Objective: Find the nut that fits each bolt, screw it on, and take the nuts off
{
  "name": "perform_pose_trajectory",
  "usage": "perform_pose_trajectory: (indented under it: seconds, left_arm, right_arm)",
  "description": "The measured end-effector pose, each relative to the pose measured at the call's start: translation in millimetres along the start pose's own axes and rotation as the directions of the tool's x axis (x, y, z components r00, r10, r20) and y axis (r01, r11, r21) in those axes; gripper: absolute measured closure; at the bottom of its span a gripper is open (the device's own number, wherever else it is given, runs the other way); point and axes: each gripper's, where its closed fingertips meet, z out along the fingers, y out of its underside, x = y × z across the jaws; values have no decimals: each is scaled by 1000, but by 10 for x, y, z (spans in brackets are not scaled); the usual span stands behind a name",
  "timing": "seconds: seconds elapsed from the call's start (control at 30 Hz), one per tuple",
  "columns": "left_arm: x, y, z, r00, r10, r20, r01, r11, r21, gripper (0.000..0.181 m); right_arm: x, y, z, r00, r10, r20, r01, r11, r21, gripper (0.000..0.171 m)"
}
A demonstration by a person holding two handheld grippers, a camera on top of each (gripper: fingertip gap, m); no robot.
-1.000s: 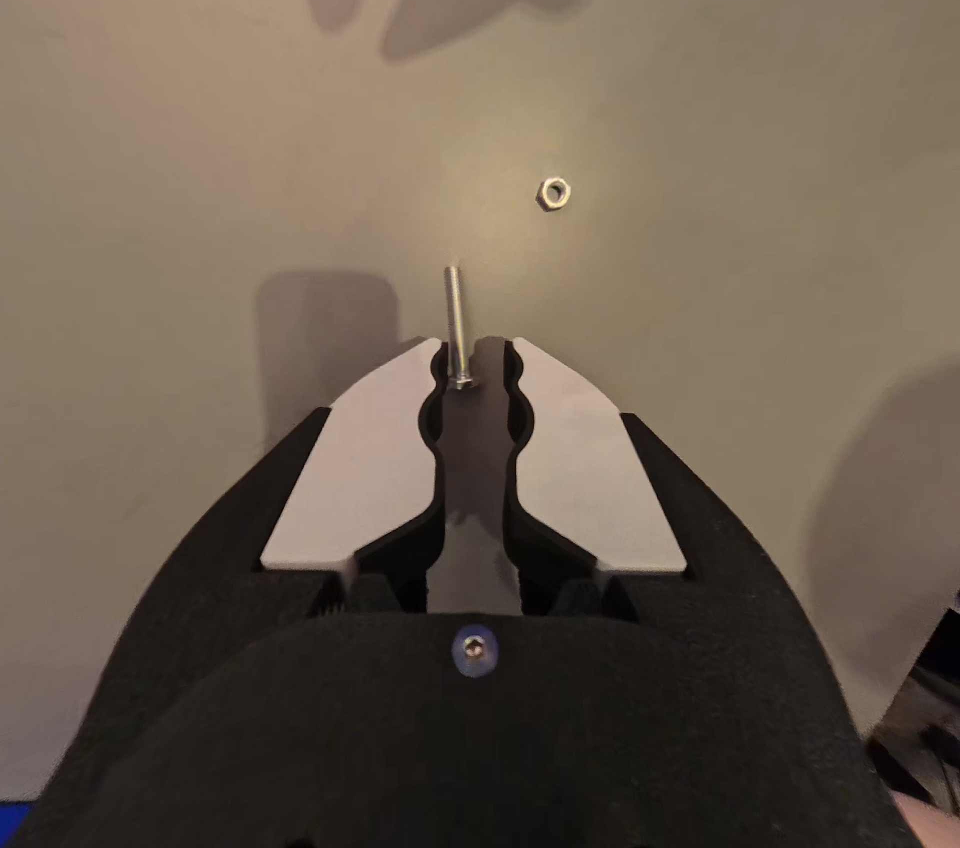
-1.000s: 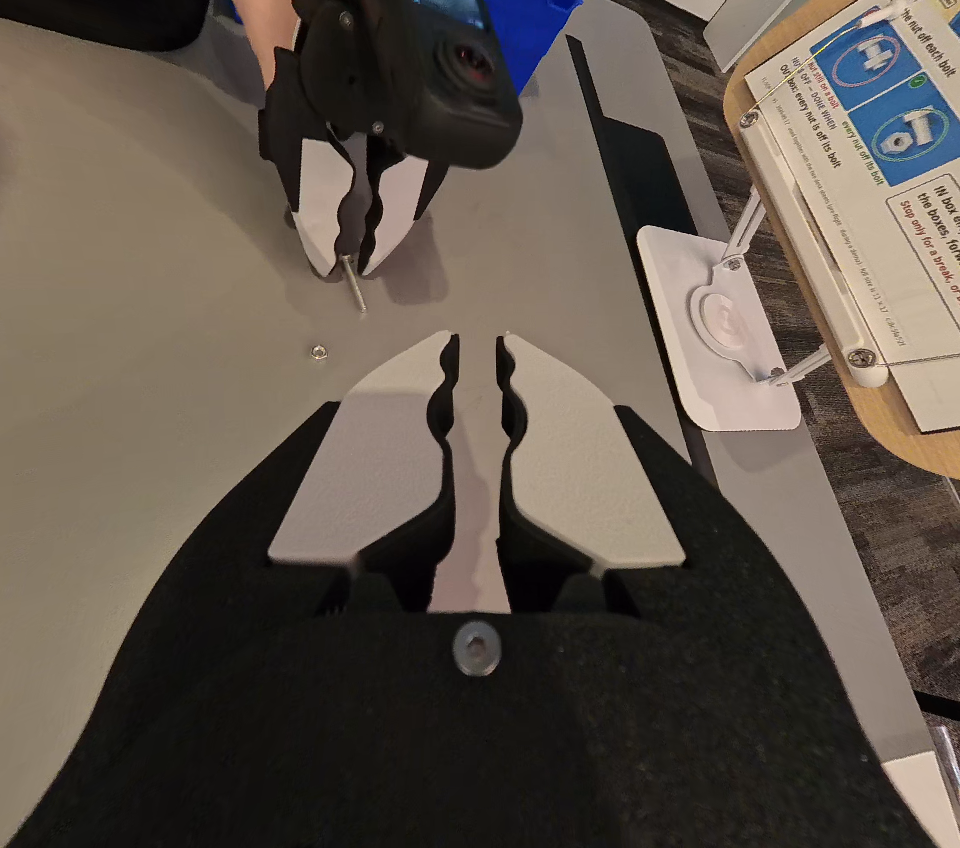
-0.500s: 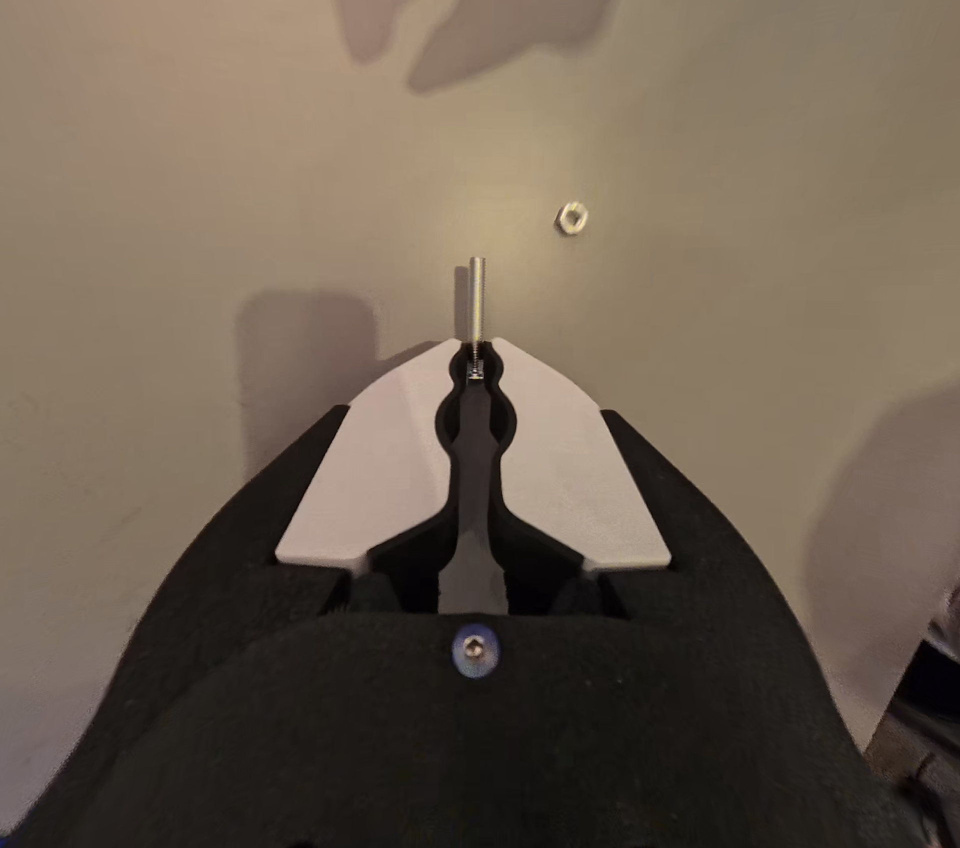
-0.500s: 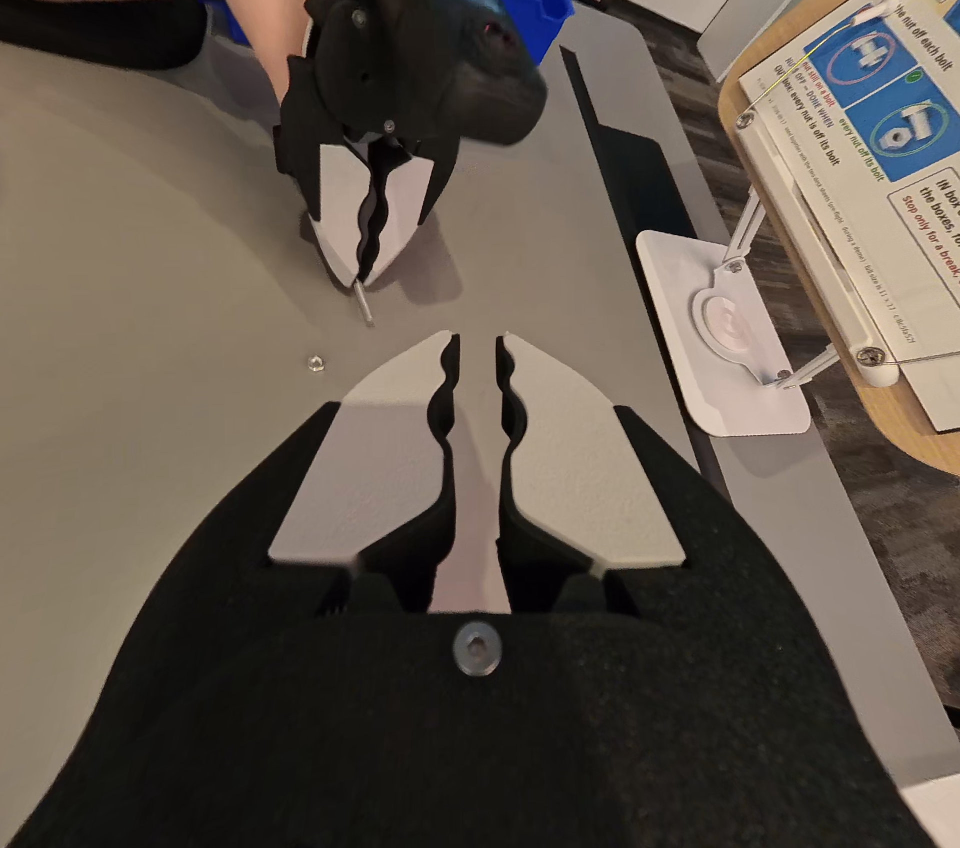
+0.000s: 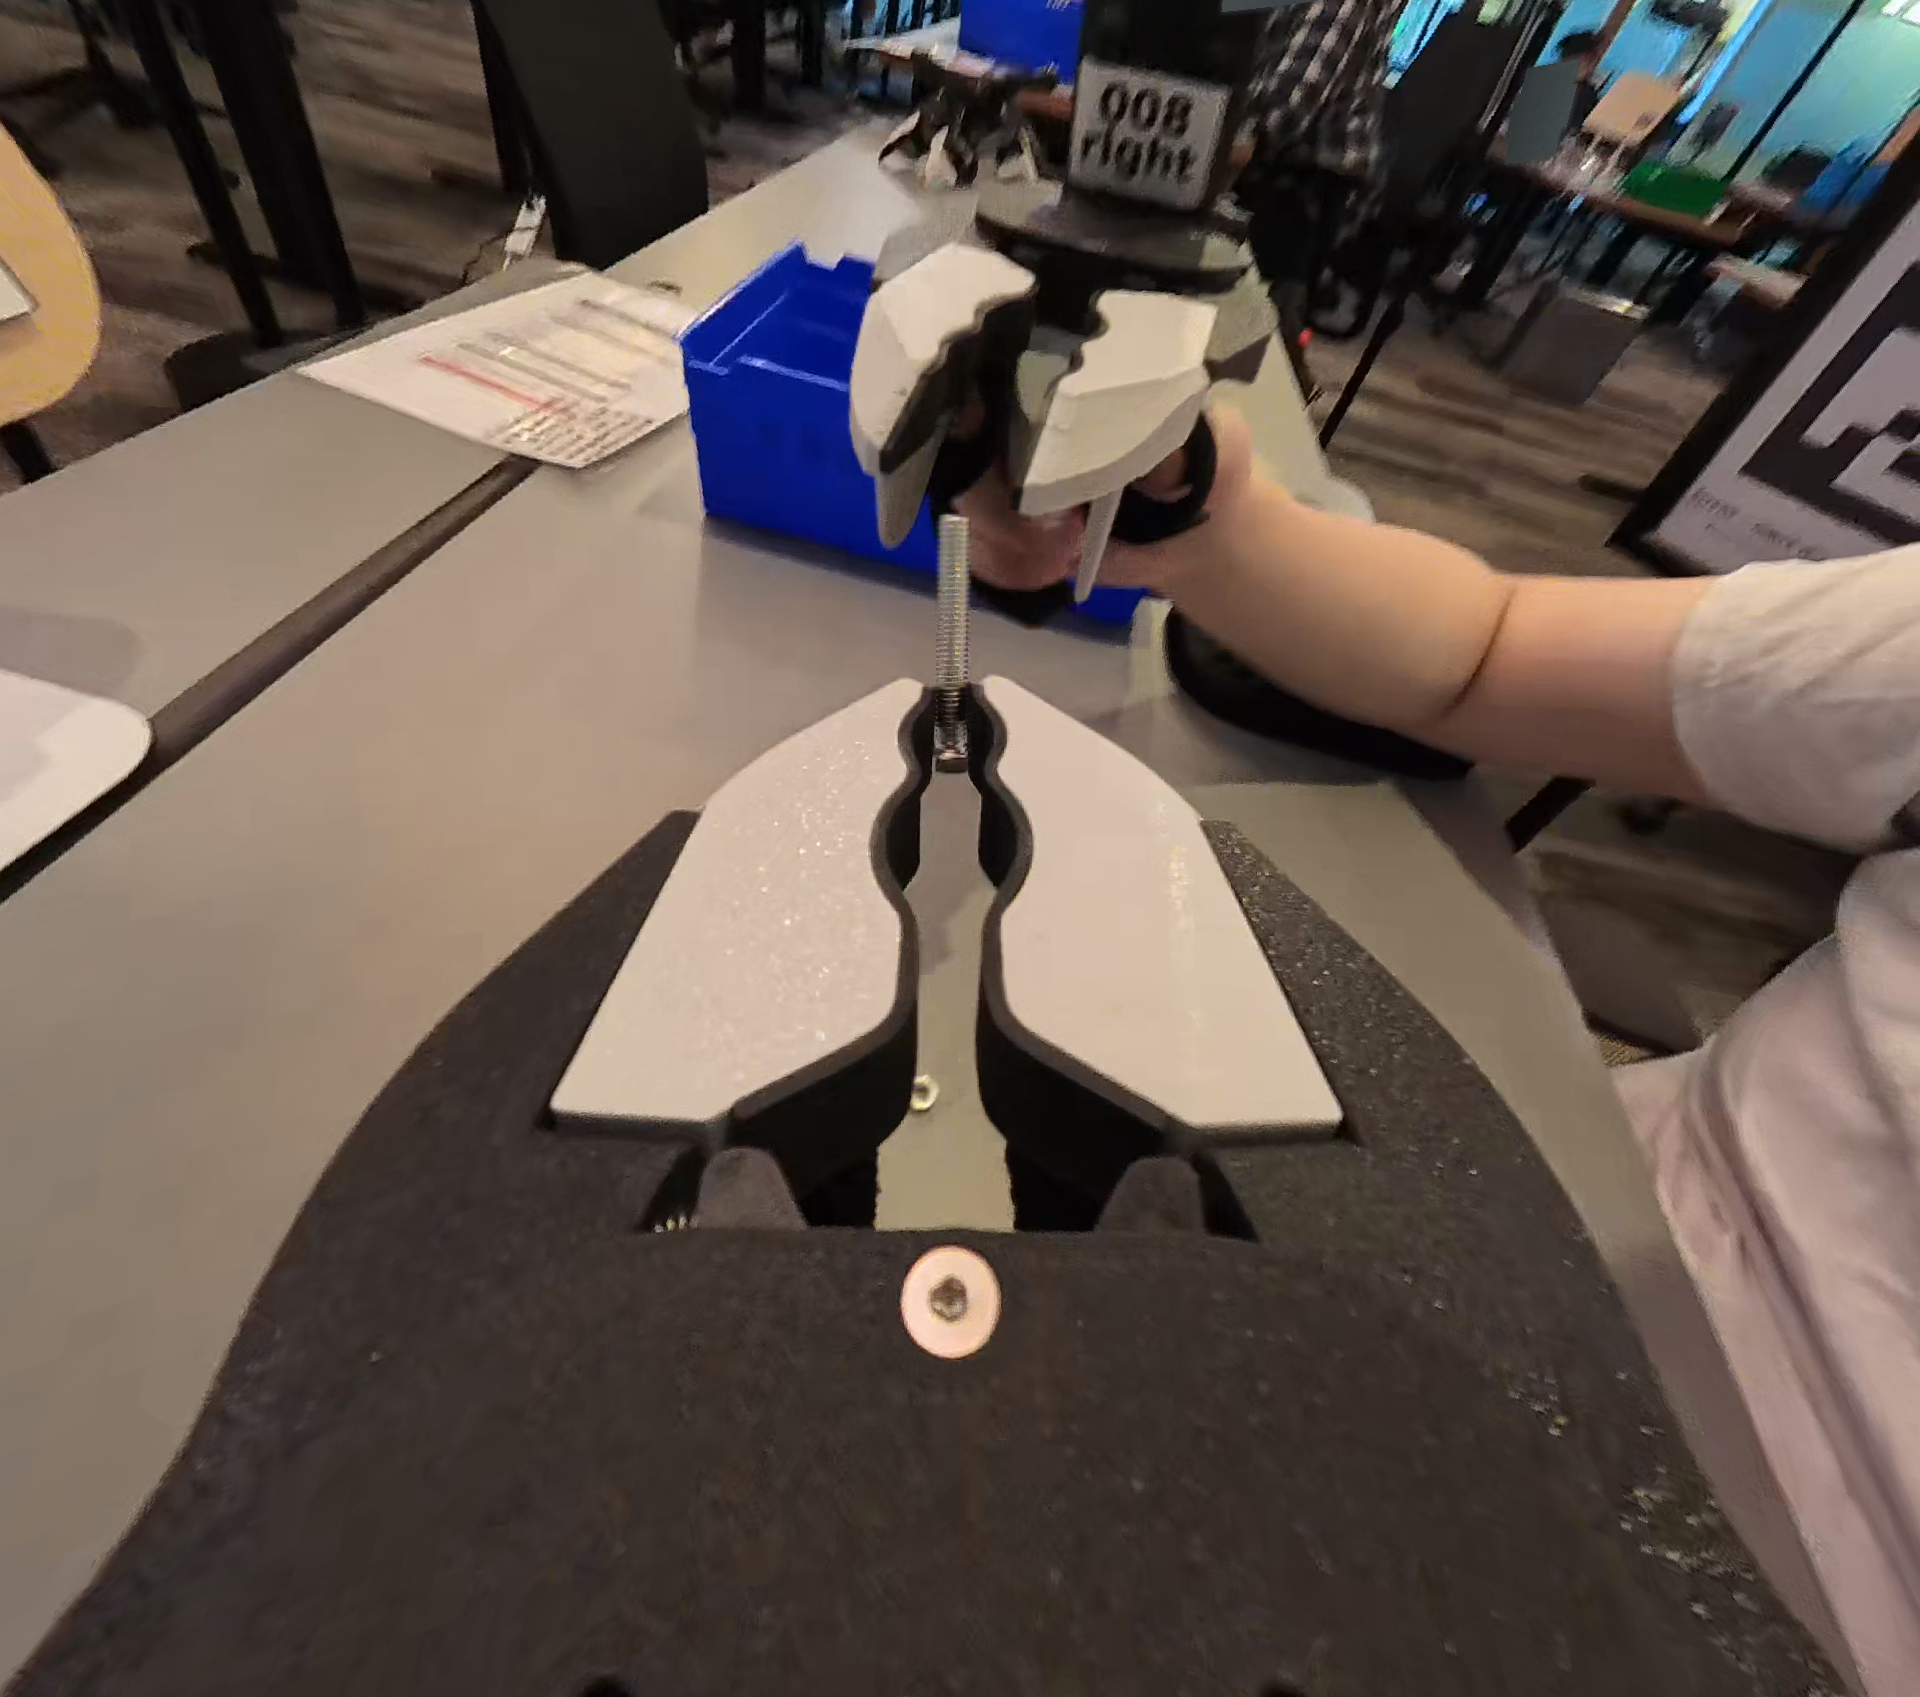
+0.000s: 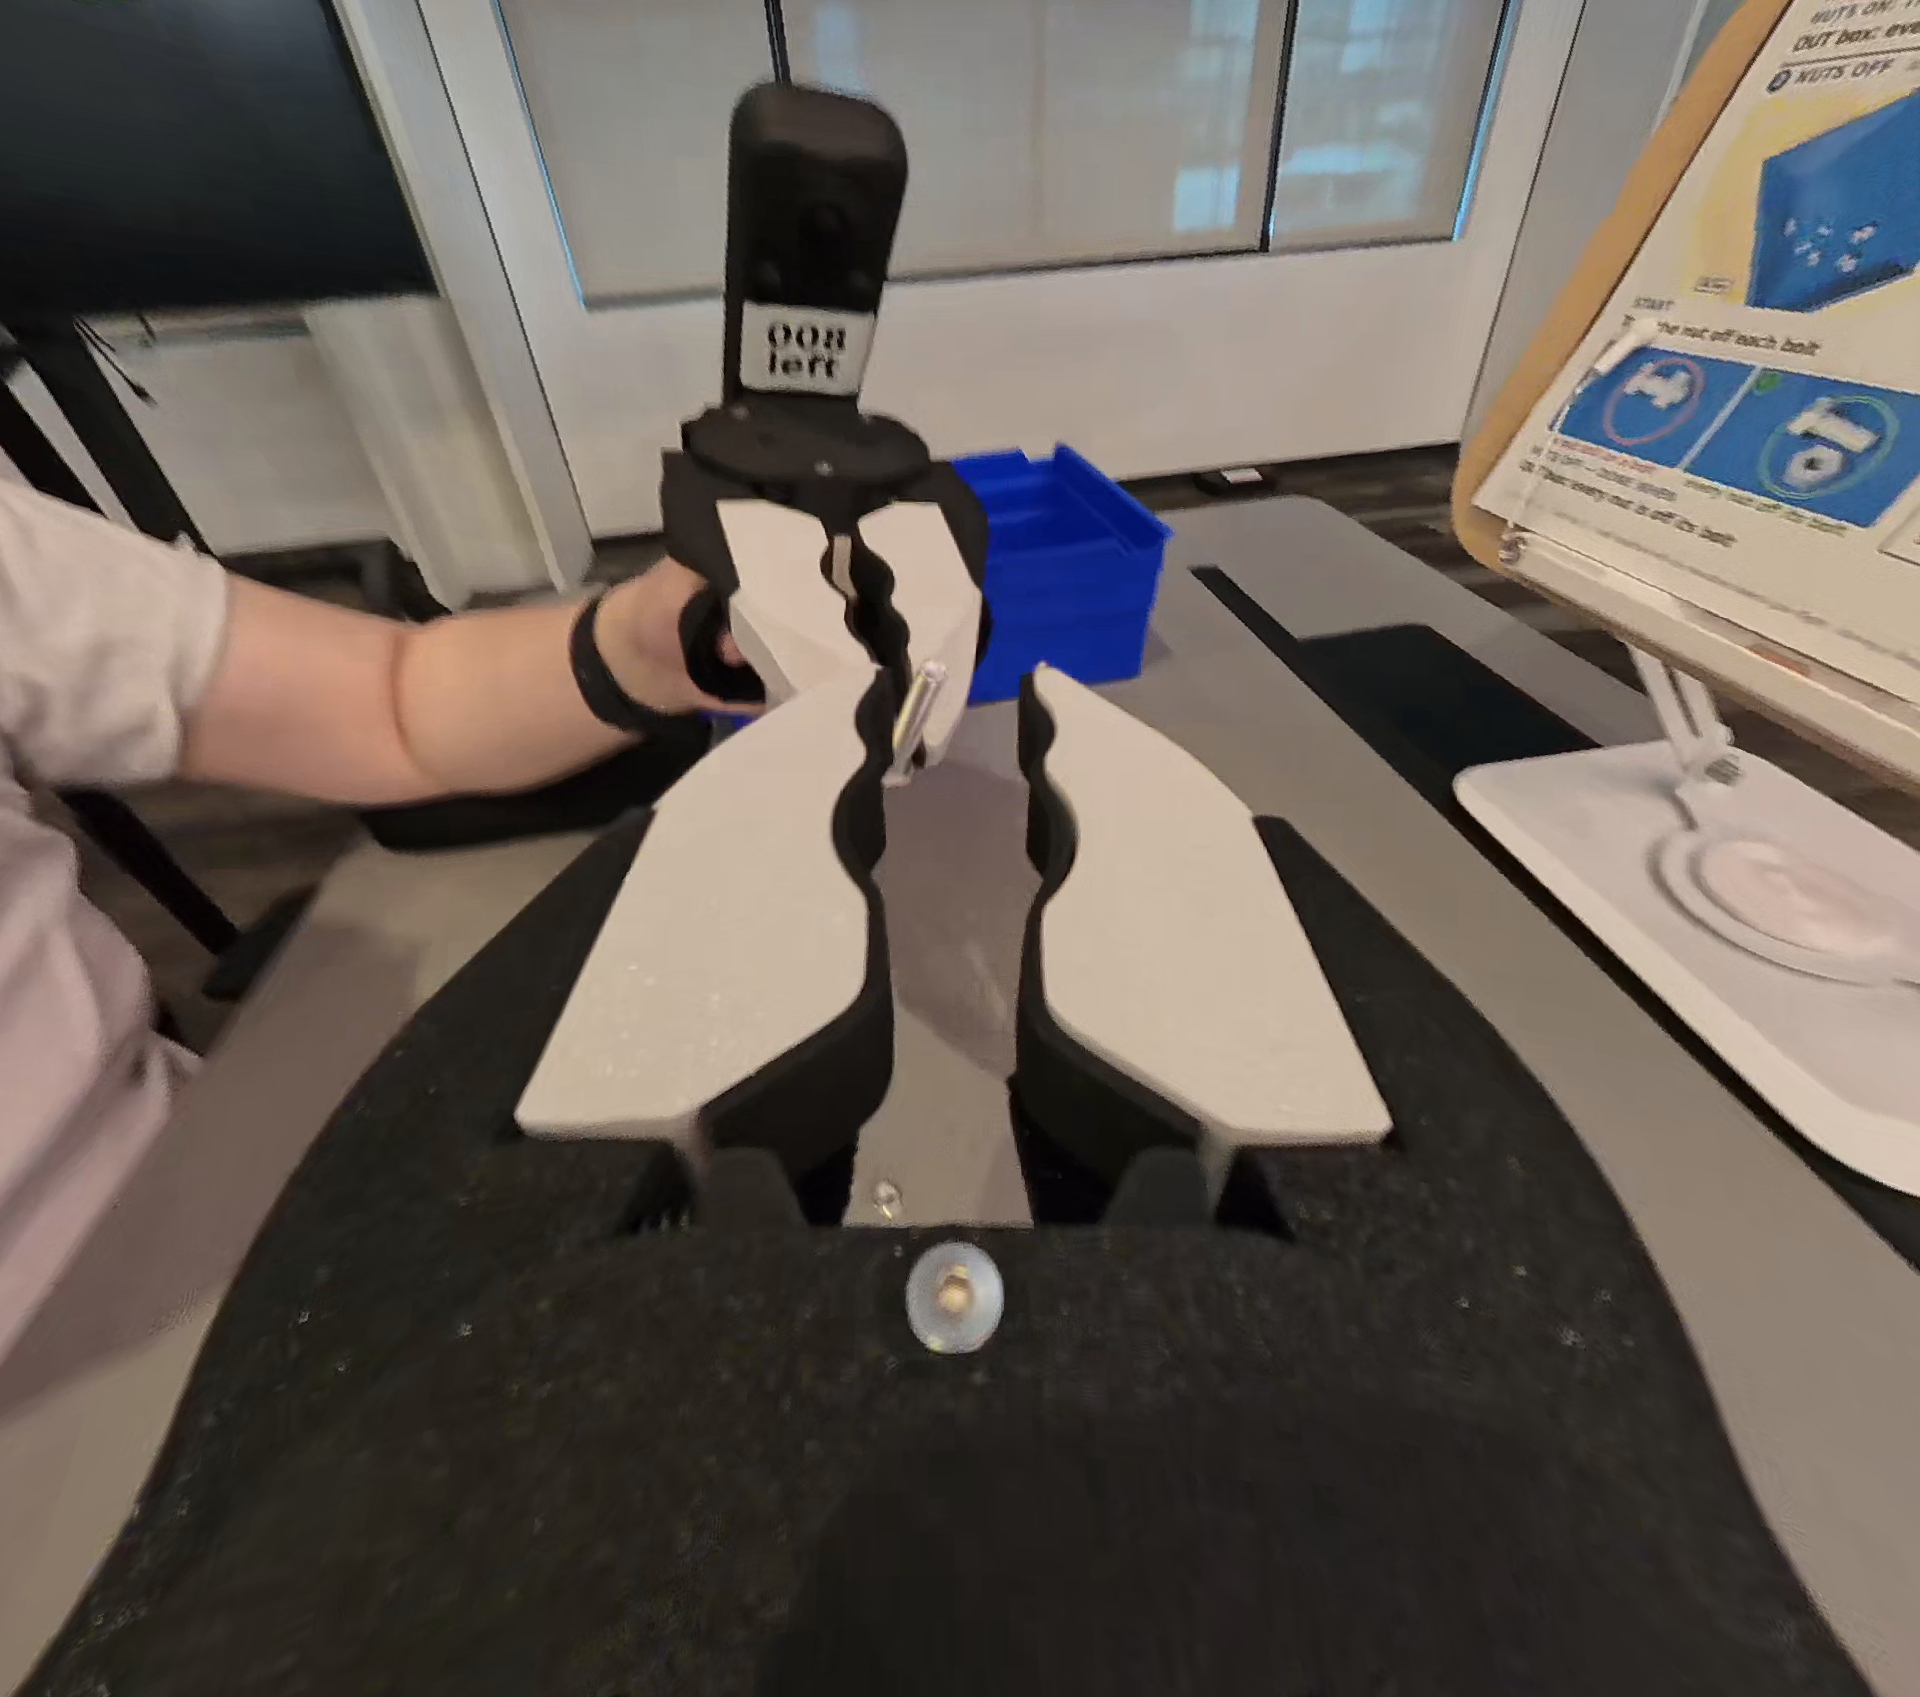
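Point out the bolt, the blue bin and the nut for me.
bolt (image 5: 953, 608): left wrist view, middle of the threaded shank.
blue bin (image 5: 769, 421): left wrist view, its front wall.
nut (image 5: 923, 1093): left wrist view, seen on the table between the fingers.

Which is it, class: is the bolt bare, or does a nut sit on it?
Bare: the bolt in the left gripper shows only thread.

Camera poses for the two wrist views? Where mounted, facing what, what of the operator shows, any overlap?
Left wrist view: on the left gripper, looking along its fingers, shut on the bolt, toward the open right gripper; the person's right forearm shows.
Right wrist view: on the right gripper, facing the left gripper and windows; left forearm shows.
Shared: bolt, both grippers, grey table.
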Motion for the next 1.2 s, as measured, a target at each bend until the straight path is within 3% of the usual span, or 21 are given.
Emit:
perform_pose_trajectory:
  seconds: [0.17, 0.4, 0.5, 0.63, 0.73, 0.87, 1.2]
  left_arm:
    - [49, -43, 16, 1000, 14, 7, -14, 1000, 27, 177]
    - [99, -58, 31, 999, 37, 7, -38, 999, 32, 177]
    - [92, -58, 30, 998, 51, 20, -52, 998, 30, 177]
    - [104, -48, 38, 997, 71, 14, -71, 997, 30, 175]
    - [88, -21, 61, 996, 83, 27, -83, 996, 28, 143]
    - [100, 190, 156, 989, 150, 20, -147, 985, -86, 137]
    - [234, 273, 305, 962, 272, 28, -269, 959, -93, 150]
  right_arm:
    - [-118, -81, 41, 992, 95, 81, -99, 993, 56, 148]
    - [-157, 55, 110, 994, 74, 85, -72, 997, -21, 151]
    - [-167, 61, 111, 996, 32, 79, -31, 999, -12, 165]
    - [-193, 66, 119, 996, 19, 87, -18, 1000, -16, 166]
    - [-208, 81, 114, 996, -2, 91, 5, 999, -38, 166]
    - [-246, 29, 85, 995, -28, 96, 32, 999, -44, 166]
    - [-430, 92, 139, 981, -118, 153, 134, 986, -97, 166]
